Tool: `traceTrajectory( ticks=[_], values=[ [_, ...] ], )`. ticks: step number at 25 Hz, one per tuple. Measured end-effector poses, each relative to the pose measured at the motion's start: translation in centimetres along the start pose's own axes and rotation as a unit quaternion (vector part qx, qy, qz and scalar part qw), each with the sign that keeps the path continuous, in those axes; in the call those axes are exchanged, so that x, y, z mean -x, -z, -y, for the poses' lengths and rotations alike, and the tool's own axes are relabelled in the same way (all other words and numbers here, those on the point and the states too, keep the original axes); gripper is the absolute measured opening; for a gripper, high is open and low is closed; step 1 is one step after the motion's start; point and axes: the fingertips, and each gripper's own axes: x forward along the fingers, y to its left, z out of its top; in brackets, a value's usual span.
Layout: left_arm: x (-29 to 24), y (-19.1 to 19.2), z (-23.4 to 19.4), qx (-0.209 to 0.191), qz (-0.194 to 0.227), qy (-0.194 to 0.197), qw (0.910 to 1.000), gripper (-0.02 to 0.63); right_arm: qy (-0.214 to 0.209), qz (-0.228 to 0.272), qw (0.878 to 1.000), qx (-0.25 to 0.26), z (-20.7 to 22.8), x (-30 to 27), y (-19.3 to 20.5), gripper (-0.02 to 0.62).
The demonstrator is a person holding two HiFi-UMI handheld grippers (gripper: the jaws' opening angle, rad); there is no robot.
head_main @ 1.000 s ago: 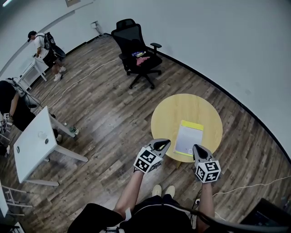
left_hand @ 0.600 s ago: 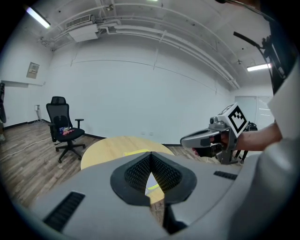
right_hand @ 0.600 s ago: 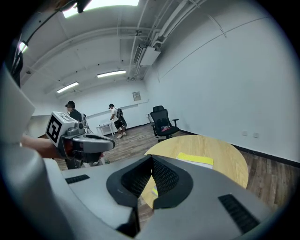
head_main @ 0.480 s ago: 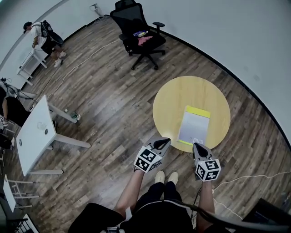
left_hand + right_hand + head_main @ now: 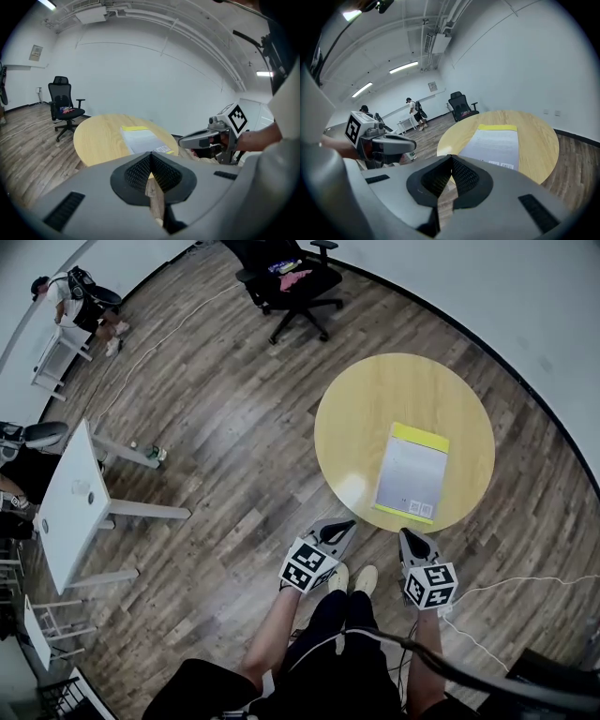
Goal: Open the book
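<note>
Bright, even light on all my feeds right now. In the right gripper view, ceiling strip lights [image 5: 405, 67] glow up and to the left of the right gripper [image 5: 451, 157], blown out to pure white. In the left gripper view, another tube [image 5: 265, 73] burns high to the right of the left gripper [image 5: 151, 153]. Each gripper's grey body fills the bottom of its own view, soft and out of focus, while past the tips it's crisp. Heavy fisheye here: walls bow and corners go black. In the head view there's a pale glare patch on the round table [image 5: 352, 488], just ahead of the left gripper. Shadows on the wood floor [image 5: 216, 456] are faint and soft-edged.
</note>
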Motion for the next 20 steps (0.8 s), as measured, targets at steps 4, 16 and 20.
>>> traceTrajectory(
  ticks=[4,16,20],
  values=[
    [-0.5,2.3,-0.5,0.011,-0.012,0.000,0.9999,0.000,0.001,-0.013,1.000,-0.004,0.5,-0.8,2.0,0.005],
    [-1.1,4.2,-1.3,0.024,-0.022,-0.003,0.9995,0.000,-0.005,-0.020,1.000,-0.001,0.6,-3.4,2.6,0.005],
    [-0.9,3.7,-2.1,0.024,-0.015,-0.011,0.9996,0.002,-0.013,-0.020,1.000,0.004,0.2,-4.5,2.1,0.005]
  ],
)
